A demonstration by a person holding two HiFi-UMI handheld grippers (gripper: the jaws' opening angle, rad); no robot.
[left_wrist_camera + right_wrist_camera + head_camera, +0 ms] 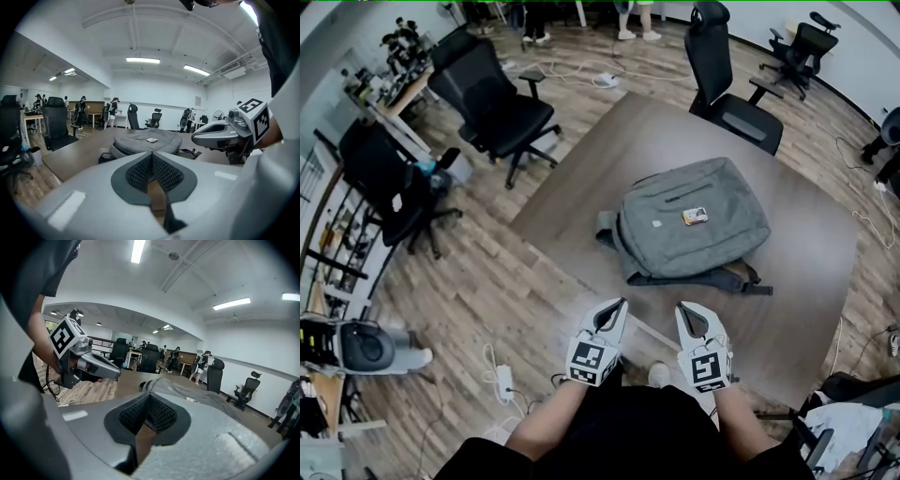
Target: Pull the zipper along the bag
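Observation:
A grey backpack (694, 221) lies flat in the middle of the brown table (797, 281), with a small card (695, 217) on top of it. The same backpack (146, 141) shows ahead in the left gripper view, and the backpack (180, 387) also lies ahead in the right gripper view. My left gripper (617, 306) hovers near the table's front edge, shut and empty. Beside it my right gripper (685, 312) is also shut with nothing in it. Both point toward the bag and stand well short of it. The zipper pull is too small to make out.
Black office chairs stand around the table: one chair (497, 103) at the far left, another chair (722, 80) behind the table. A power strip (503, 380) and cables lie on the wooden floor by my feet. Desks and people are at the room's far end.

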